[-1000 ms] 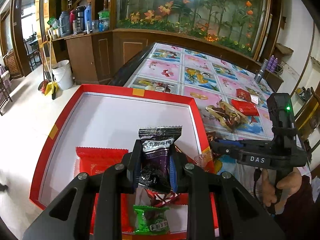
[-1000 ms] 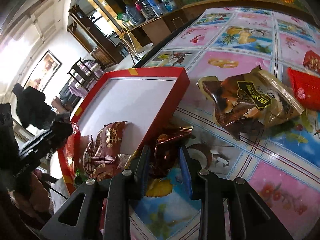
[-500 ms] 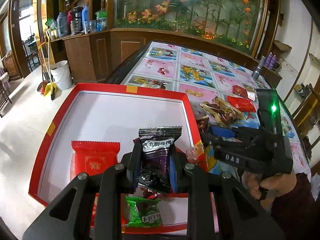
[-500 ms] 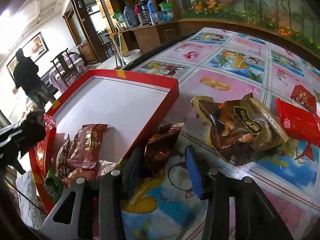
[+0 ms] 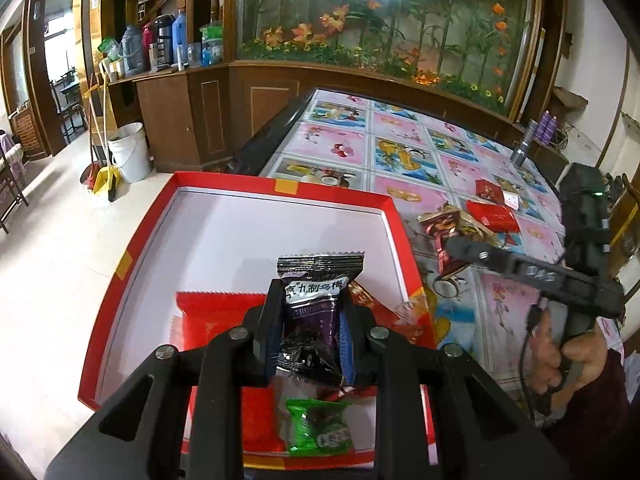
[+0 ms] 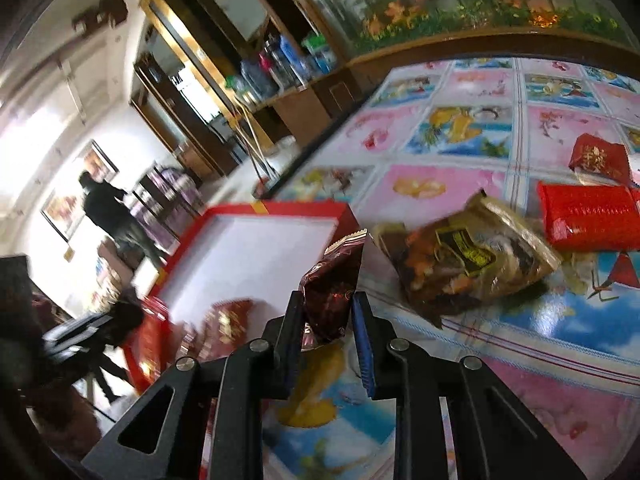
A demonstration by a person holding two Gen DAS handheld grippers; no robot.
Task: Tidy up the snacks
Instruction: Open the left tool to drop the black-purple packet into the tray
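**A packet in each gripper, over the box and beside it**

My left gripper (image 5: 310, 320) is clamped on a purple and black plum packet (image 5: 314, 320) — the pads press both its sides and the crimped top stands up above the fingers. I hold it over the near half of the red box (image 5: 256, 180), which has a white floor and sits at the table's corner. Under the packet in the box lie a flat red packet (image 5: 220, 312) and, nearer to me, a small green sweet (image 5: 318, 426); more red wrappers show just to the right of my fingers, against the box's right wall.

My right gripper (image 6: 326, 320) is closed on a dark red foil packet (image 6: 334, 280), pinched low so that its serrated end points up and tilts toward the box. It hangs above the table (image 6: 440, 184), just outside the box's right wall. From the left camera I see my right hand (image 5: 568, 356) around that gripper's handle.

On the flowered tablecloth to the right lie a big brown and gold bag (image 6: 468, 256), a red packet (image 6: 588, 216) beside it, and a smaller red one (image 6: 598, 158) further off. A person in dark clothes (image 6: 106, 208) stands far across the room — blurred.
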